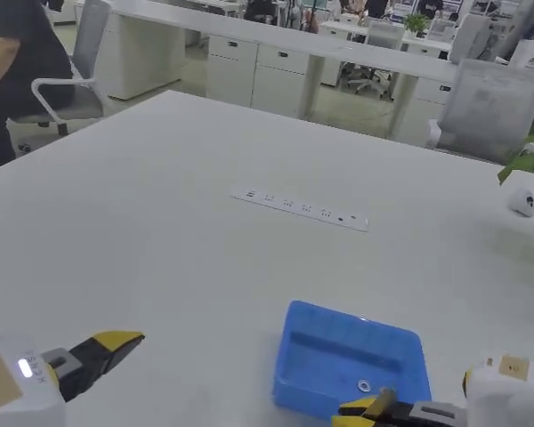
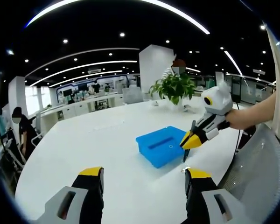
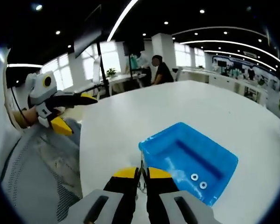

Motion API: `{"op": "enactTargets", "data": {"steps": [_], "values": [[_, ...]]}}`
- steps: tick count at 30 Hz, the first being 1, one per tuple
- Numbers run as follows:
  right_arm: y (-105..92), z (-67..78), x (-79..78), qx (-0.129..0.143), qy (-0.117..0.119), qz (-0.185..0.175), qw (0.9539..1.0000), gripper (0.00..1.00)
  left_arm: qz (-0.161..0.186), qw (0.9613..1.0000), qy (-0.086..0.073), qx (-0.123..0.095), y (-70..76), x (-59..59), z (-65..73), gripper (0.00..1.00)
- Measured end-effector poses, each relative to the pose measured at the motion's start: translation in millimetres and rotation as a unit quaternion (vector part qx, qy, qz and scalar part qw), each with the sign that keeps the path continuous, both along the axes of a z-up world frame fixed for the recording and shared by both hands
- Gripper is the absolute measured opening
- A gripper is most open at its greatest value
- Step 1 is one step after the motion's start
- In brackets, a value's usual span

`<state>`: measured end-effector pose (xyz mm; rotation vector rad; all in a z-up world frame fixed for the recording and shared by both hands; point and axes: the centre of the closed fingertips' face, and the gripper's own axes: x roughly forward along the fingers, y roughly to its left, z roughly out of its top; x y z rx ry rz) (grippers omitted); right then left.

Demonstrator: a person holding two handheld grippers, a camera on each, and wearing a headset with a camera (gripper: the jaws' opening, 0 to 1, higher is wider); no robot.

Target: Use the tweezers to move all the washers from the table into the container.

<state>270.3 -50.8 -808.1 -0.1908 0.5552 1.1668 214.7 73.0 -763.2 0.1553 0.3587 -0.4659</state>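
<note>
Right tongs (image 3: 141, 171) are pinched narrow on the tweezers (image 2: 185, 151). The tweezers point down at the desk (image 1: 160, 222), just beside the near wall of the container (image 3: 210, 154). Left tongs (image 2: 143, 173) are wide and hold nothing, off to the left and well apart from the container. Two washers (image 3: 194, 177) lie side by side on the container floor toward its near side, just beyond the right tongs. Whether the tweezers' tips carry a washer cannot be told. A pale speck (image 2: 183, 170) on the desk under the tips may be a washer, but it is too small to be sure. Judged step: picking up the next washer, task partly done. The next move calls for setting the tips on a washer's edge, a light pinch, a lift over the wall, then release.
</note>
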Motion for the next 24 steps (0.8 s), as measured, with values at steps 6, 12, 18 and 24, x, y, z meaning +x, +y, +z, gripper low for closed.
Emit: {"op": "enactTargets", "data": {"steps": [6, 12, 18, 24], "values": [[-3.0, 19.6, 2.8, 0.02, -0.002, -0.013, 0.9997, 0.03, -0.001, 1.0, 0.0, 0.001, -0.1, -1.0, -0.2, 0.72], [-3.5, 37.6, 8.7, 0.039, -0.009, -0.018, 0.999, 0.03, -0.001, 1.0, -0.001, -0.001, -0.3, -0.9, 0.6, 0.72], [-7.4, 51.8, 21.2, 0.07, -0.005, -0.042, 0.9967, 0.03, -0.001, 1.0, -0.002, -0.003, -0.7, -1.7, 1.7, 0.72], [-7.9, 58.9, 31.4, 0.078, -0.007, -0.052, 0.9956, 0.03, -0.003, 1.0, -0.002, -0.005, -1.6, -2.1, 2.0, 0.72]]}}
